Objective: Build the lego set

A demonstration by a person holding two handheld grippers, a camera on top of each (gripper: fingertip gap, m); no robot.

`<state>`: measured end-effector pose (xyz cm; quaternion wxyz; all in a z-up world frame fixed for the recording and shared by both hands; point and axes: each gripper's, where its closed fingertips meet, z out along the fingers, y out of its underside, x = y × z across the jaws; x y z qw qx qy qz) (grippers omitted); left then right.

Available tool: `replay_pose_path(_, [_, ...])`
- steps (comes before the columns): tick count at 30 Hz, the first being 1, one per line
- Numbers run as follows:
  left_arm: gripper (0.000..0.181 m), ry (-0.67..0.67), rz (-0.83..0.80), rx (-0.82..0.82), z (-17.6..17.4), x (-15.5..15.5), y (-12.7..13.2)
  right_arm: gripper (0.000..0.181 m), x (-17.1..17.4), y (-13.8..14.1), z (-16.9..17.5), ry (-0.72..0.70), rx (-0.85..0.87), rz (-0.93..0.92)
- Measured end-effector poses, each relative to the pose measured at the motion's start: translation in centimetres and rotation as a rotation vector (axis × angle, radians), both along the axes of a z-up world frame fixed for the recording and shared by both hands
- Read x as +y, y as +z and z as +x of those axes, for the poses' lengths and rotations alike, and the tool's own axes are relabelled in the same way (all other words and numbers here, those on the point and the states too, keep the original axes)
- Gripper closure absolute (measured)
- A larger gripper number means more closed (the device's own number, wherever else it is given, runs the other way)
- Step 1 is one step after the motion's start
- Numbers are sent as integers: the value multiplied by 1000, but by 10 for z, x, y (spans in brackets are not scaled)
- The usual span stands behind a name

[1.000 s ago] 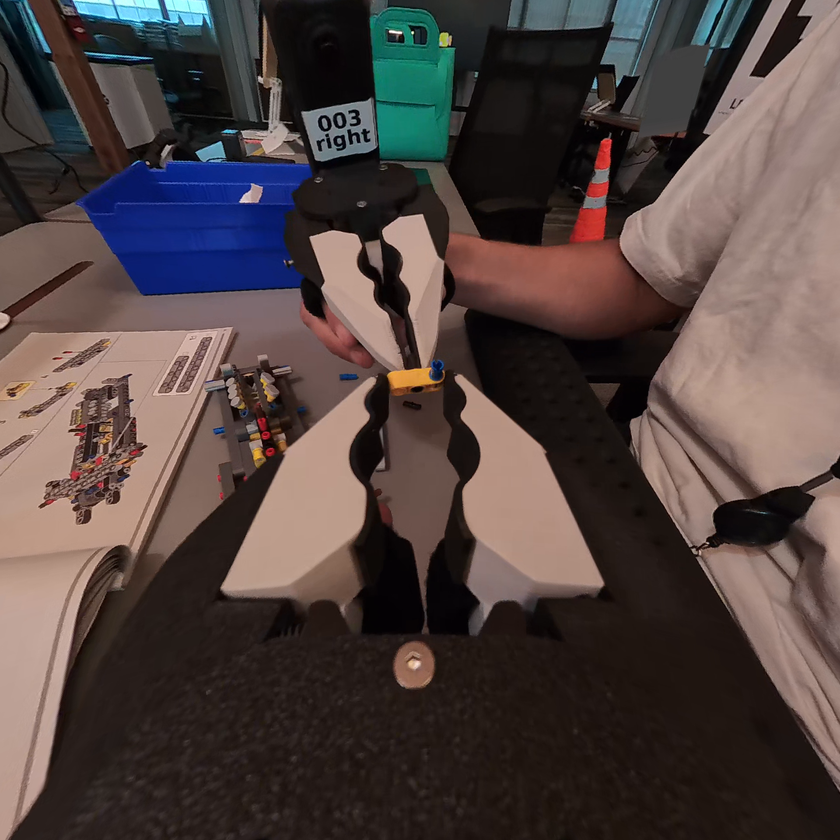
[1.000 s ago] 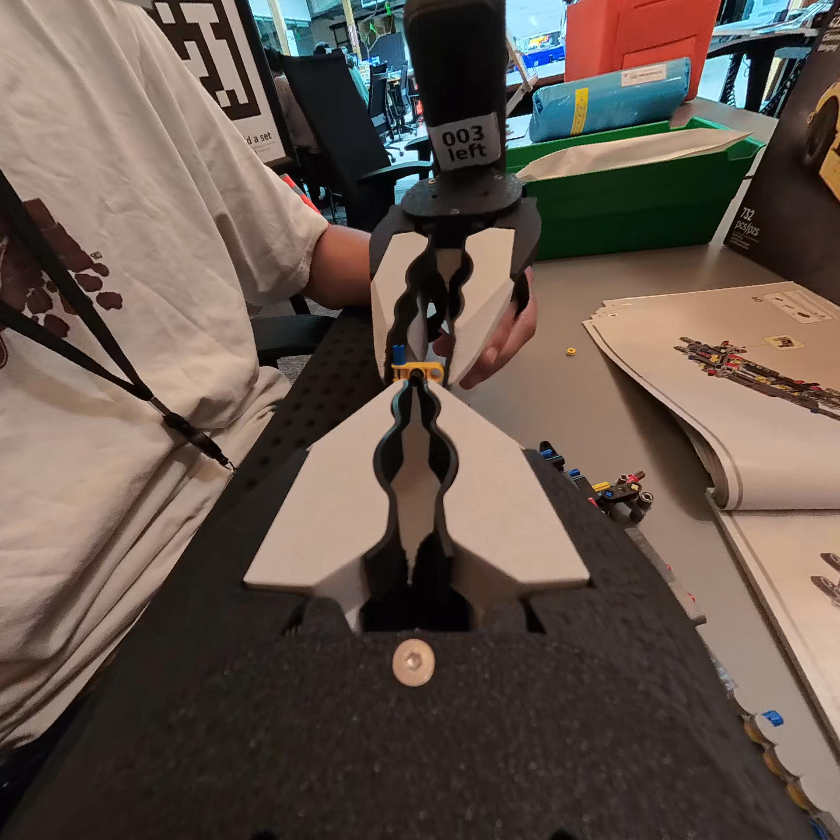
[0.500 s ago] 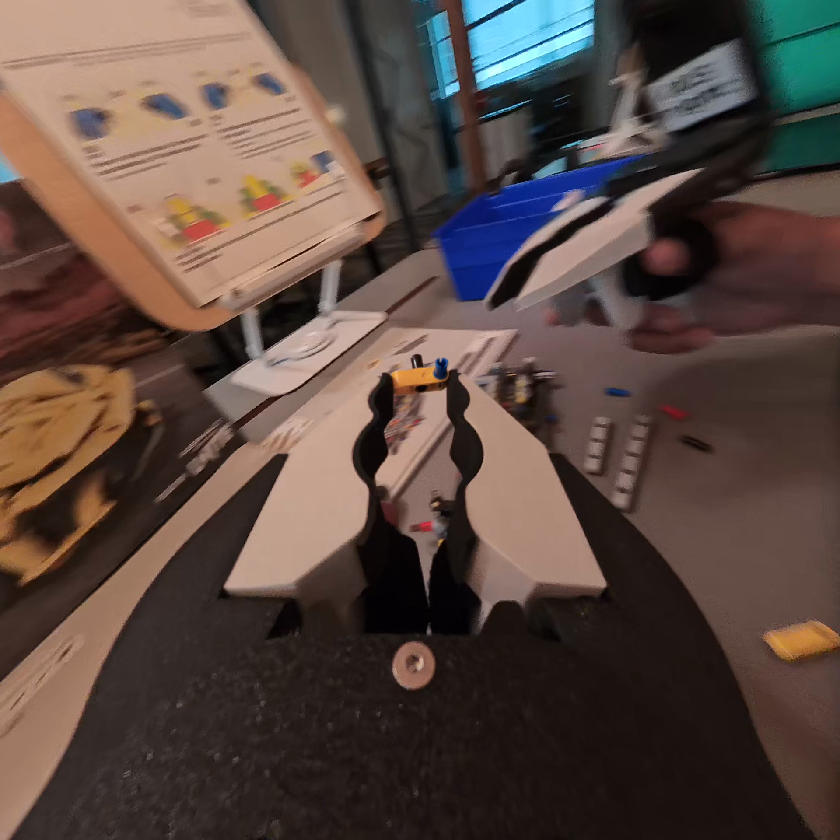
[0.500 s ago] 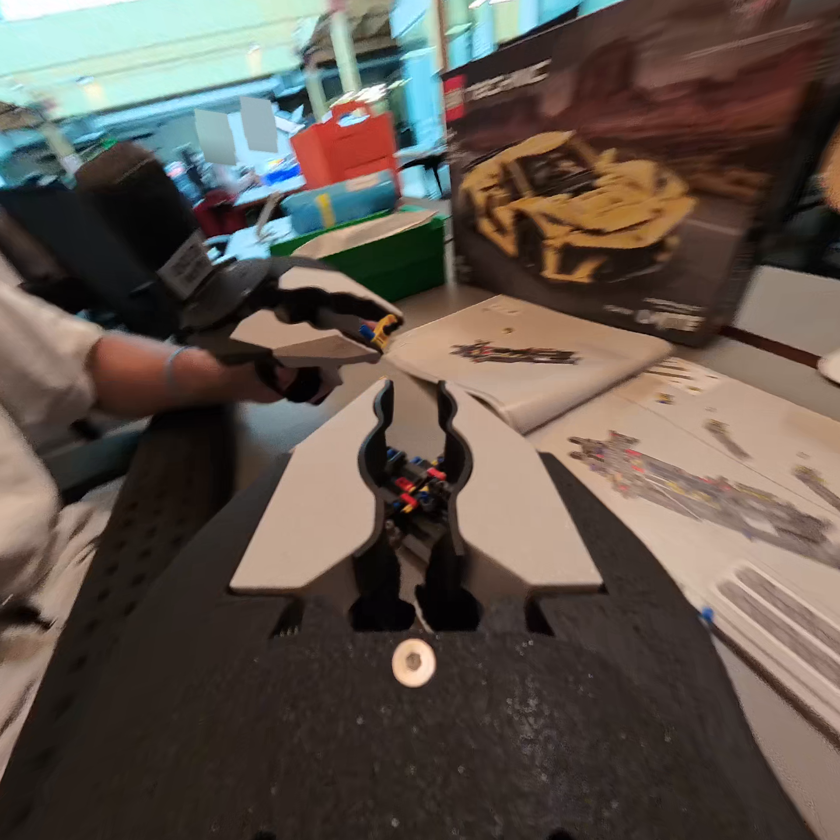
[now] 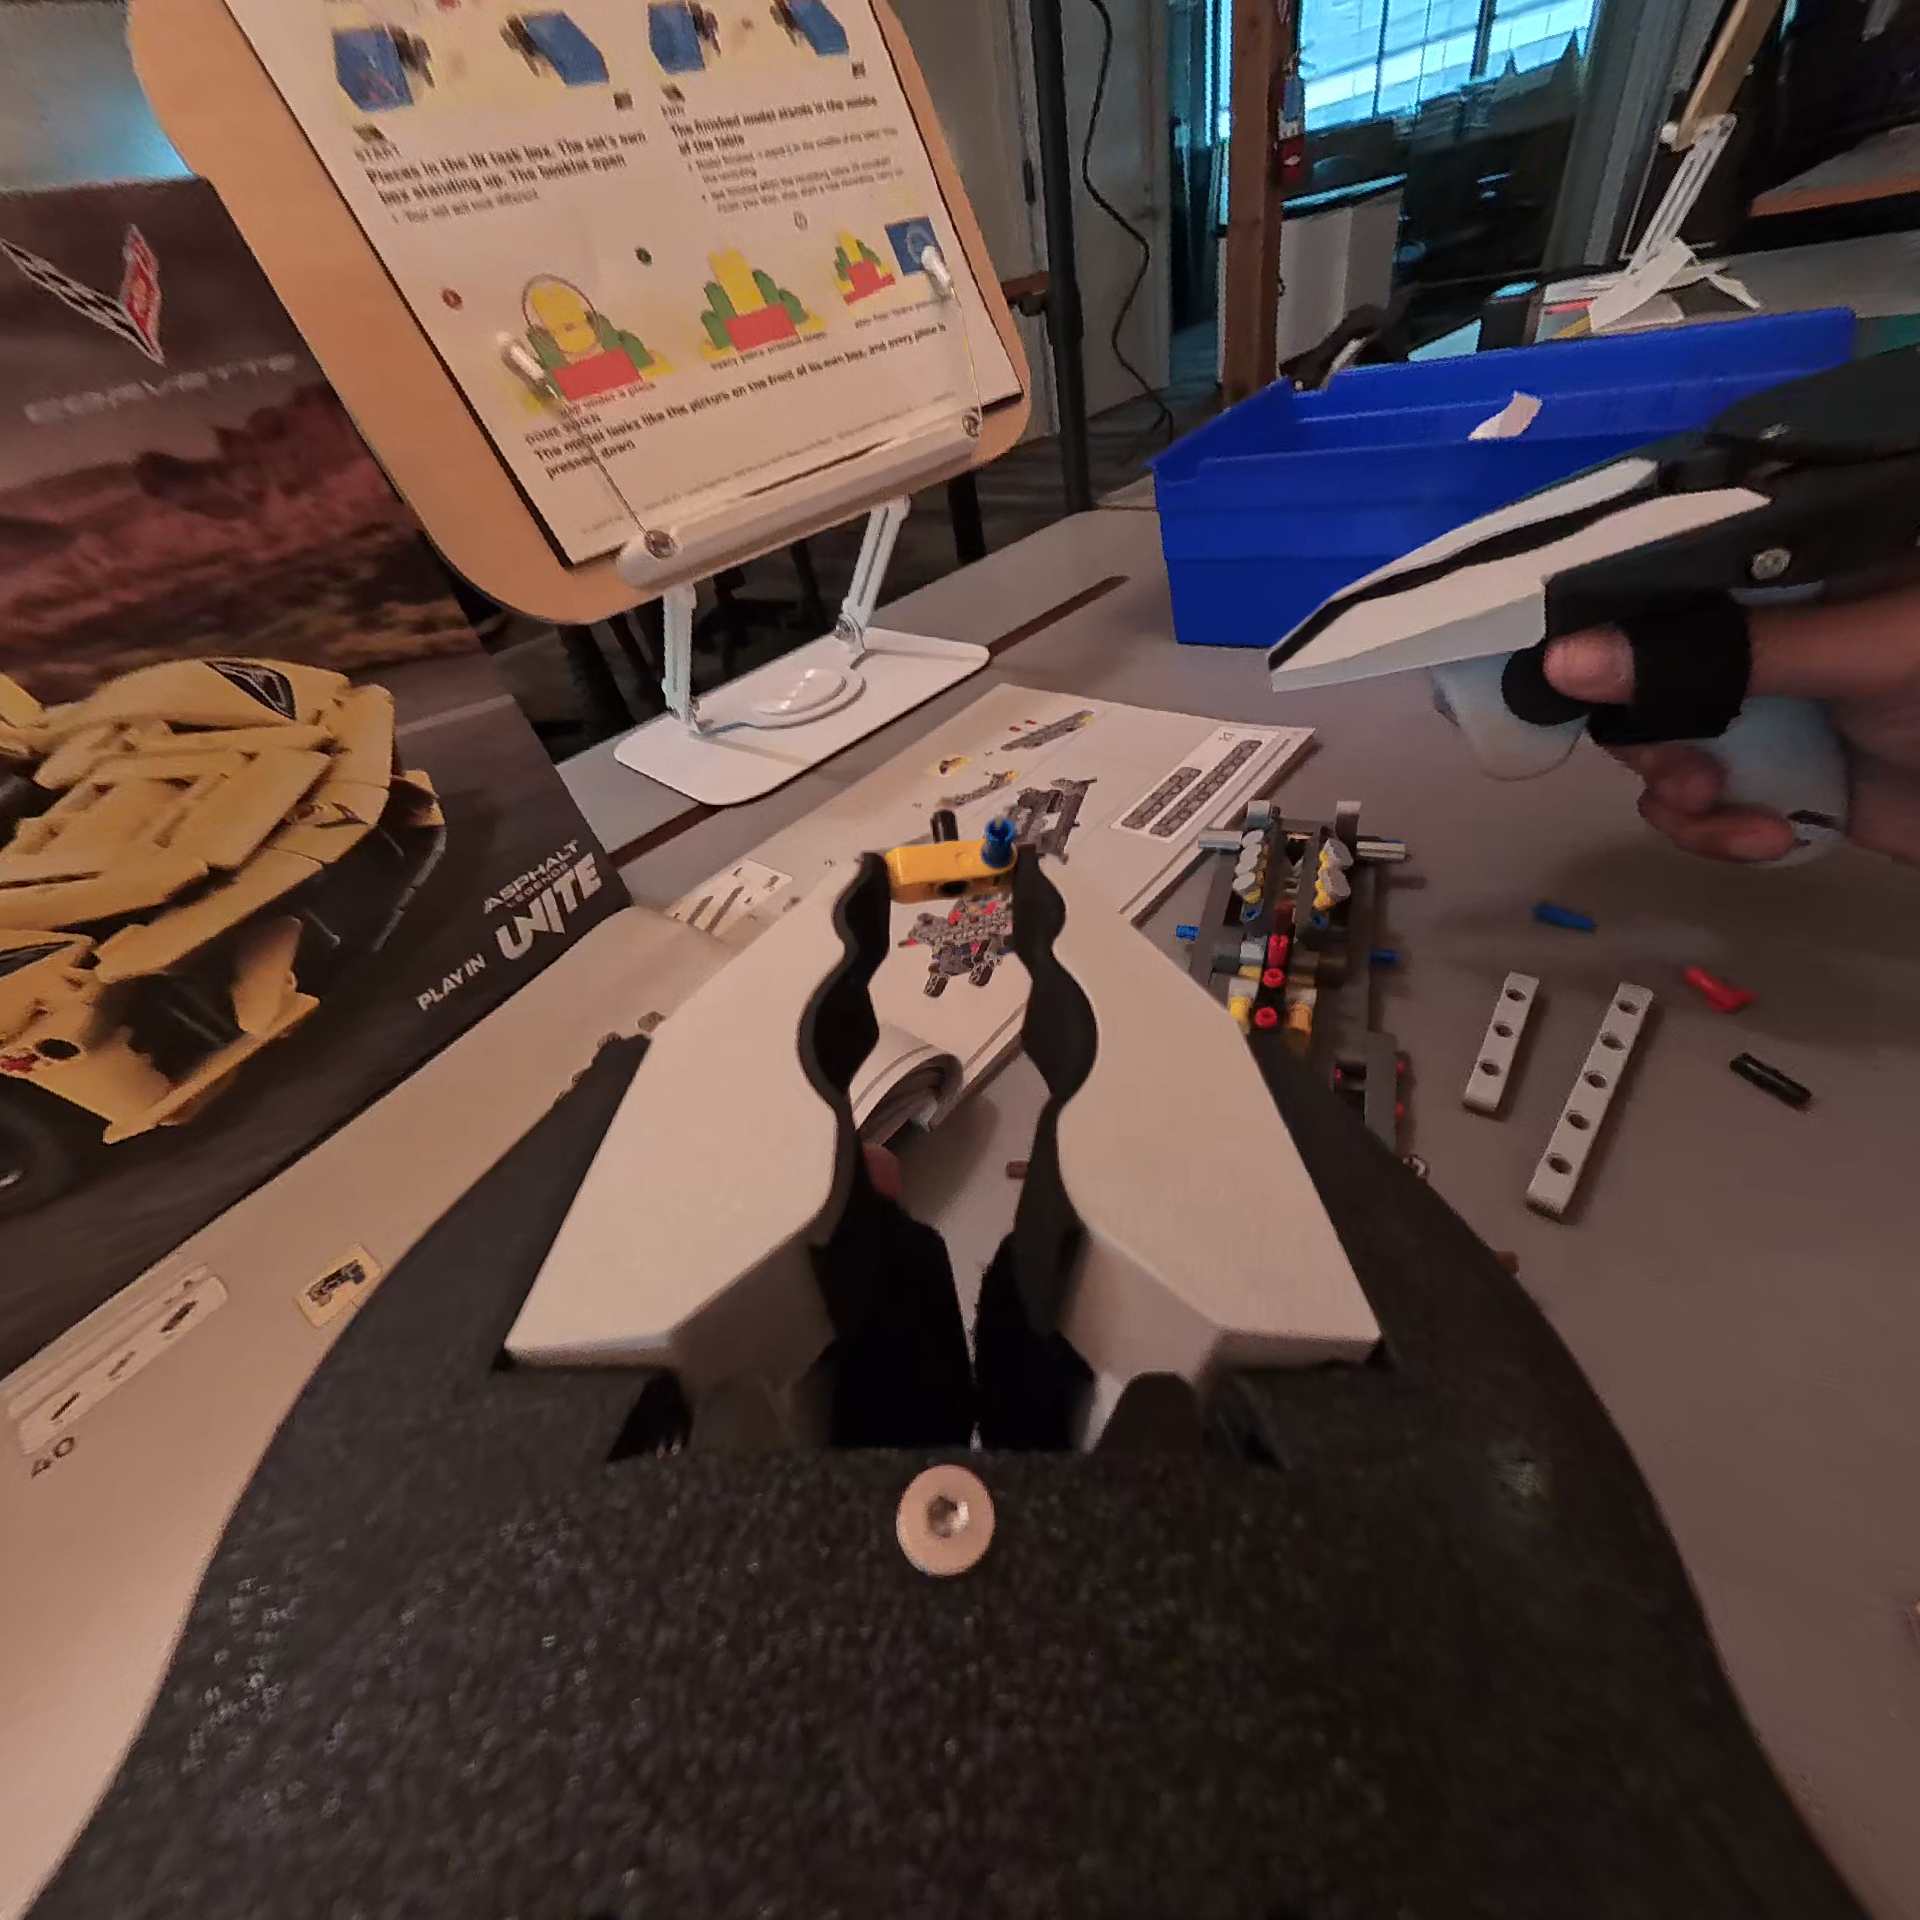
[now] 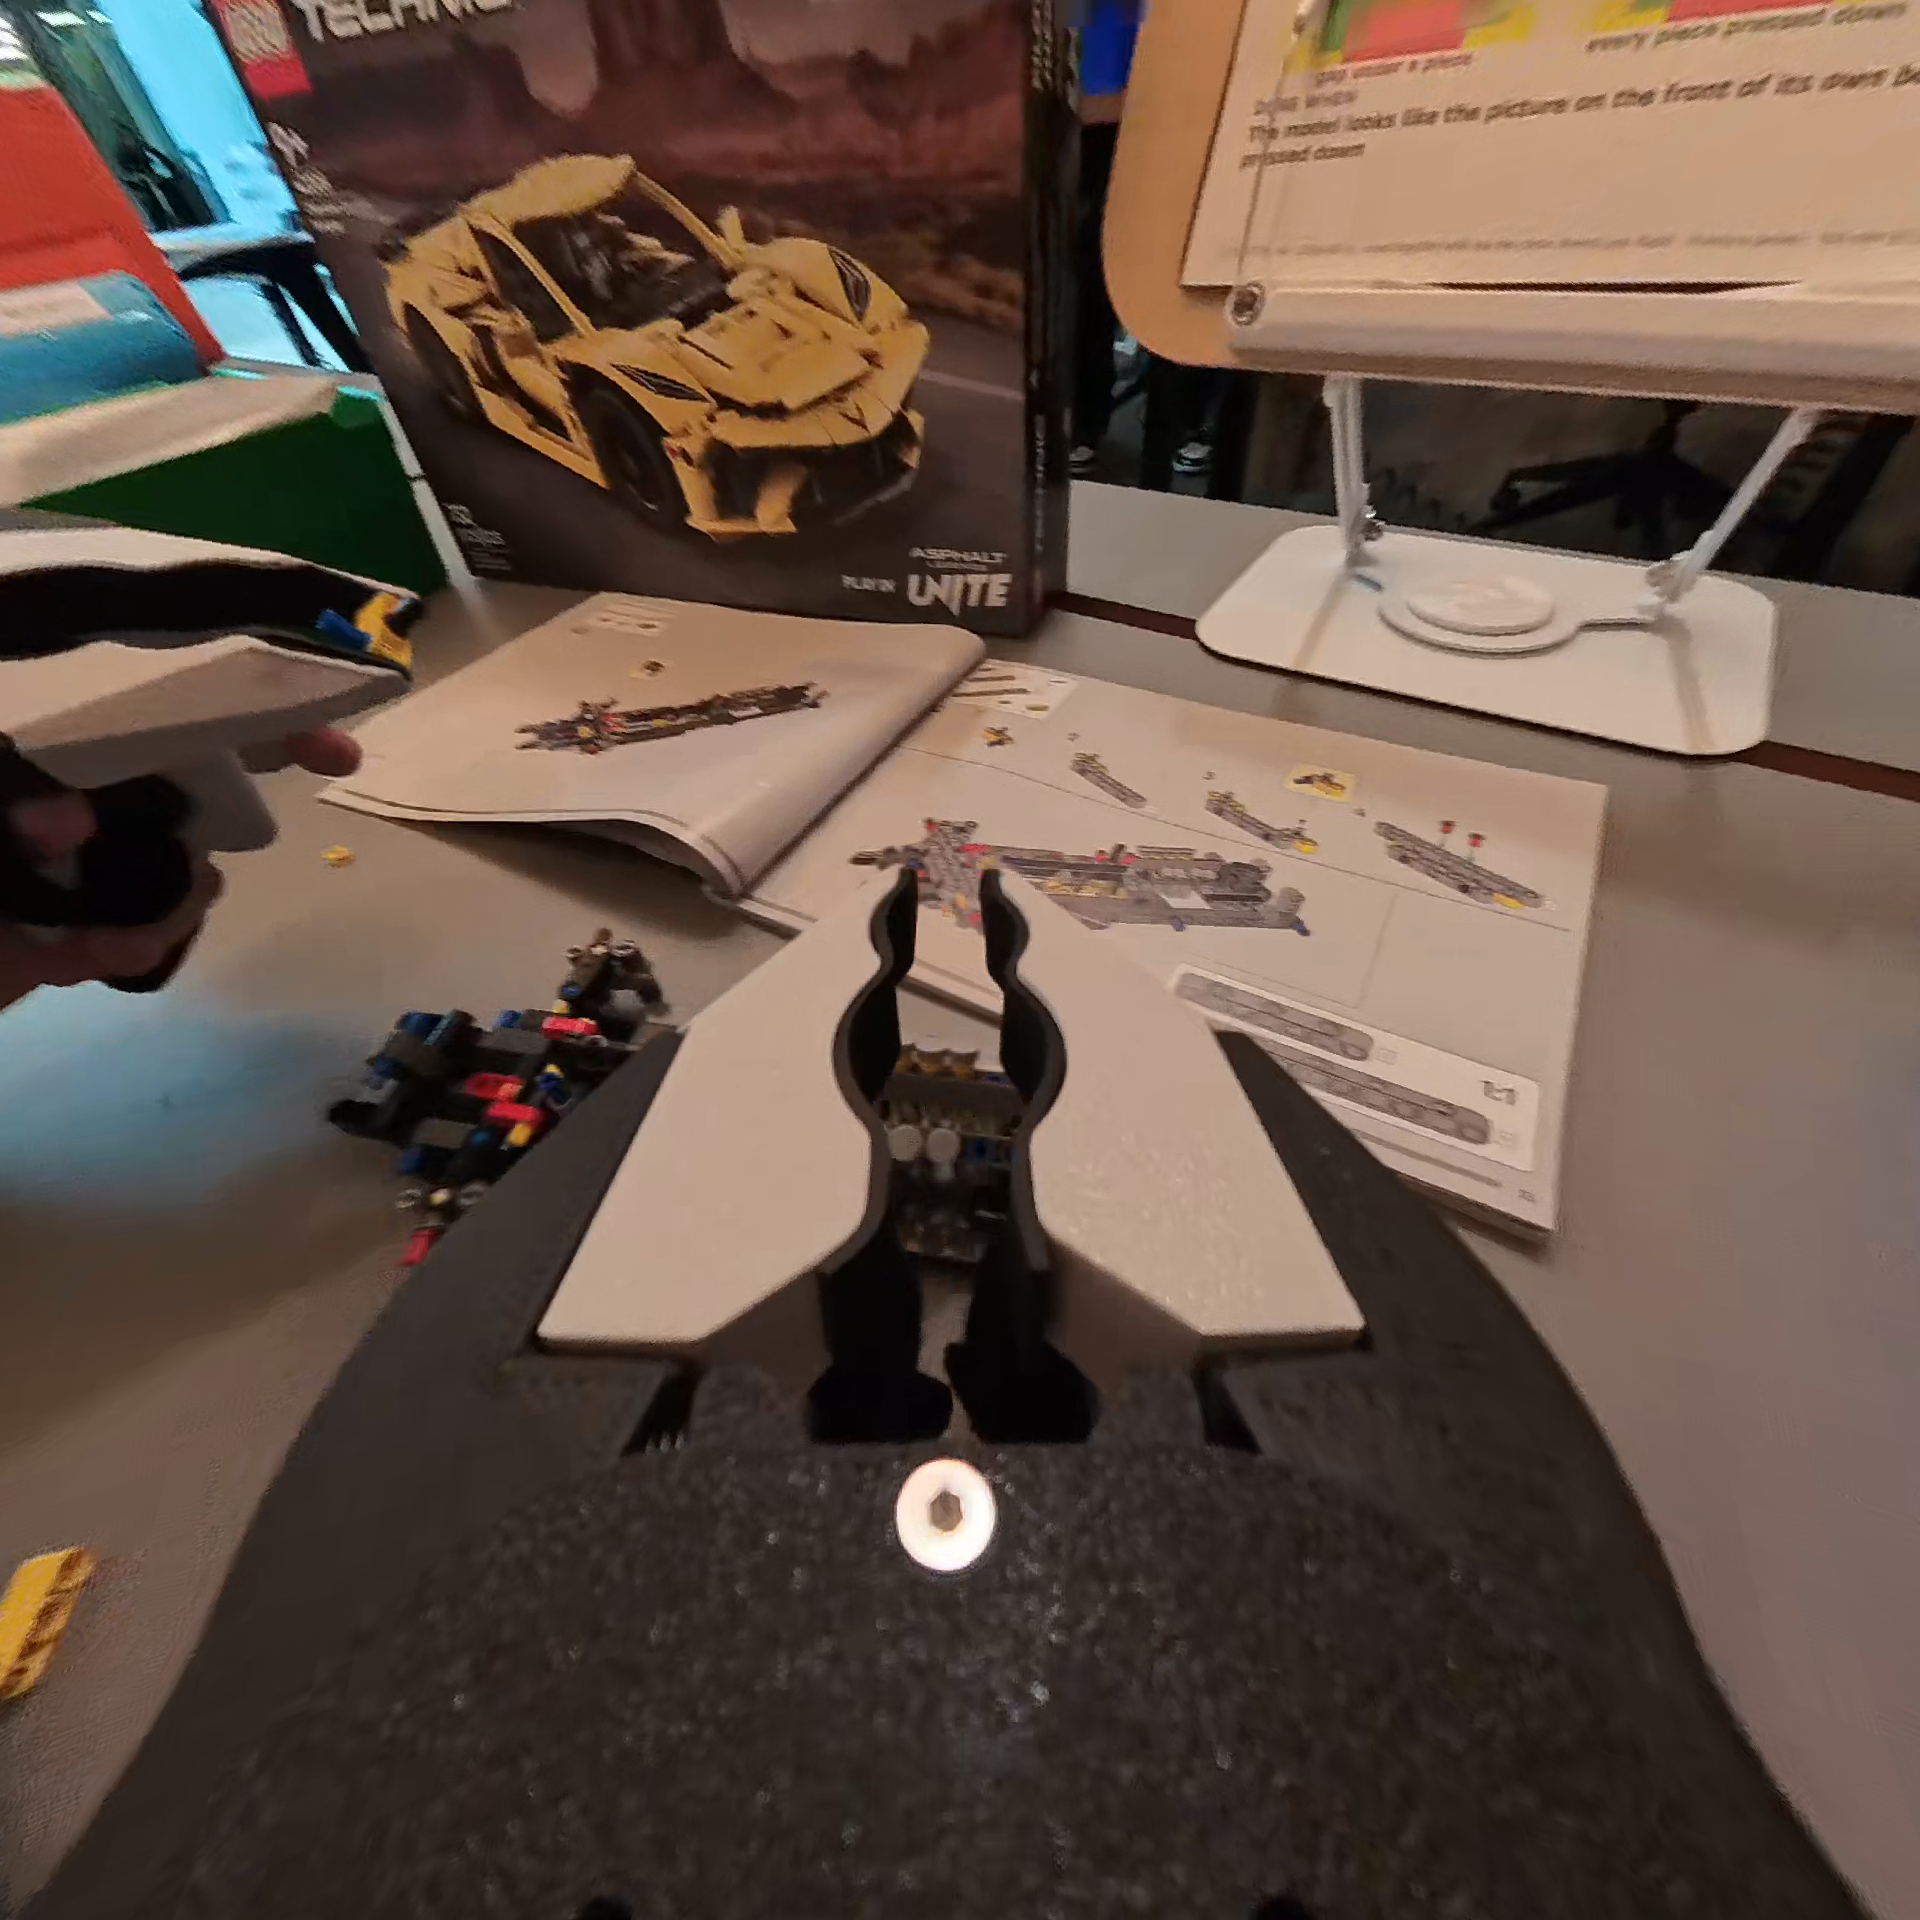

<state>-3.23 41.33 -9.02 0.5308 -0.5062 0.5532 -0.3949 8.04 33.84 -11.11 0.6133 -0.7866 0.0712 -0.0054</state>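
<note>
left wrist view: left gripper (image 5: 951, 868) has its jaws clamped on a yellow beam (image 5: 933, 869) bearing a blue pin (image 5: 997, 836), lifted above the booklet (image 5: 1049, 790), likely to match it with the printed step.
chassis (image 5: 1288, 925): lies just right of the booklet, waiting for the beam.
right wrist view: right gripper (image 6: 940, 894) hangs over the pages with its jaws slightly apart, holding and touching nothing, presumably kept free to steady the chassis (image 6: 499, 1081).

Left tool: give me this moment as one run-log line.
left tool: shut on yellow beam with blue pin | right tool: open, empty | chassis assembly: on table, untouched
</note>
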Motion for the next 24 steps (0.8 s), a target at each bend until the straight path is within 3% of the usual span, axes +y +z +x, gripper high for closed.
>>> replay_pose_path(8, [159, 2, -37, 58, 1, 23, -8, 171, 5, -2, 8, 11, 10, -4])
replay_pose_path(17, [159, -25, -38, 46, 2, 20, -6, 171, 11, 0, -9, 102, 39, 8])
replay_pose_path(24, [159, -141, 123, -46, 2, -7, 5, 161, 13, 15, -82, 510, 341, 56])
